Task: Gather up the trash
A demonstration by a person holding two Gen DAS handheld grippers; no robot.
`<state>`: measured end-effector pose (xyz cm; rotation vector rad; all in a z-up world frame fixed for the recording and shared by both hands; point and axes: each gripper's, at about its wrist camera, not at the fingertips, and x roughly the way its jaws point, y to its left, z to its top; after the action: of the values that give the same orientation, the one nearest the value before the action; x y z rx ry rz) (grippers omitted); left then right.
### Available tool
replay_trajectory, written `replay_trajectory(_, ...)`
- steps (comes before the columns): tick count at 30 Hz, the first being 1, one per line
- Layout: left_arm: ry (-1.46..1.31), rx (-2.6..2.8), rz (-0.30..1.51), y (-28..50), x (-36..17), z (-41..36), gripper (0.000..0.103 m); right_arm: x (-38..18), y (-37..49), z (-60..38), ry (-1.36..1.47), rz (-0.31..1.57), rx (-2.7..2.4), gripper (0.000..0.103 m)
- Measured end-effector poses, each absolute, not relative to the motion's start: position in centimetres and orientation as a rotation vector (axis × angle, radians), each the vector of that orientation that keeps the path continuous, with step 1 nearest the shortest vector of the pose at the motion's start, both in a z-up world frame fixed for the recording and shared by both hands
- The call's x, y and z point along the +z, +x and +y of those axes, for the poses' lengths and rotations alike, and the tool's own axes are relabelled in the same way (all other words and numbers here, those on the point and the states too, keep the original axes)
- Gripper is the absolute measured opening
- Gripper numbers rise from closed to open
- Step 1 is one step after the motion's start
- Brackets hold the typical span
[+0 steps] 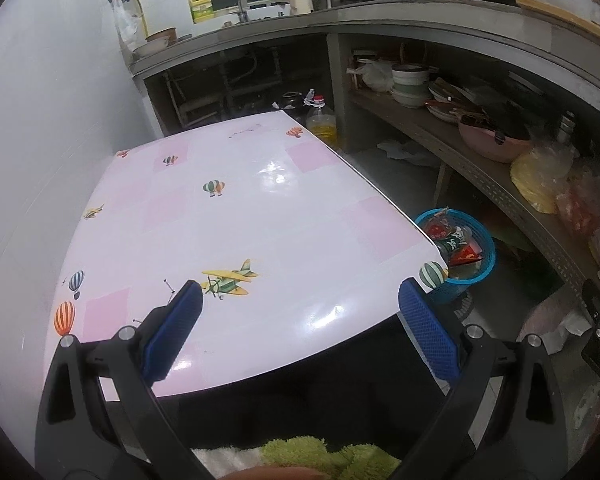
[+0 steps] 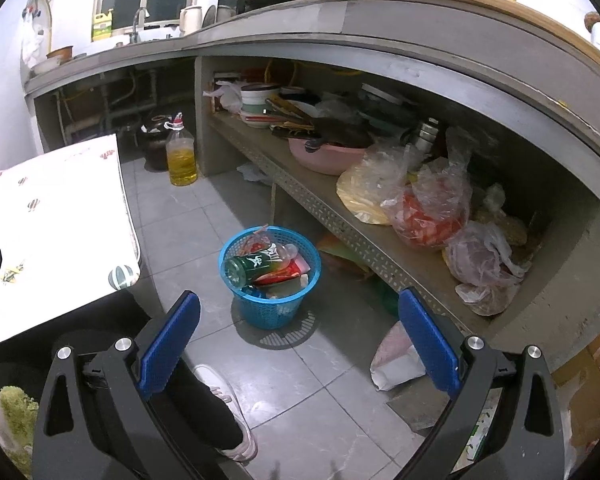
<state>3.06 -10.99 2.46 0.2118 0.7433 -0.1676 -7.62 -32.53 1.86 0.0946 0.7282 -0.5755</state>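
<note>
A blue mesh trash basket (image 2: 298,307) stands on the grey tiled floor beside the table's right corner, holding a green bottle (image 2: 249,266), red wrappers and other packaging. It also shows in the left wrist view (image 1: 485,254). My right gripper (image 2: 300,300) is open and empty, held above the floor just in front of the basket. My left gripper (image 1: 300,292) is open and empty, over the near edge of the table (image 1: 228,216), whose pink and white cloth has balloon and aeroplane prints. No trash shows on the table top.
A concrete counter with a cluttered shelf (image 2: 364,236) of bowls and plastic bags runs along the right. An oil bottle (image 2: 181,152) stands on the floor at the back. A white bag (image 2: 396,364) lies by the shelf foot. The person's leg and shoe (image 2: 230,404) are below.
</note>
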Motion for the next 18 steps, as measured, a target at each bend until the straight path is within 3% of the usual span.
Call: replay_trajectory(18, 0.206, -0.168, 0.749, 2.81, 2.58, -11.0, 0.094, 1.89, -7.66, -32.3, 0.083, 0.726, -0.564, 0.096)
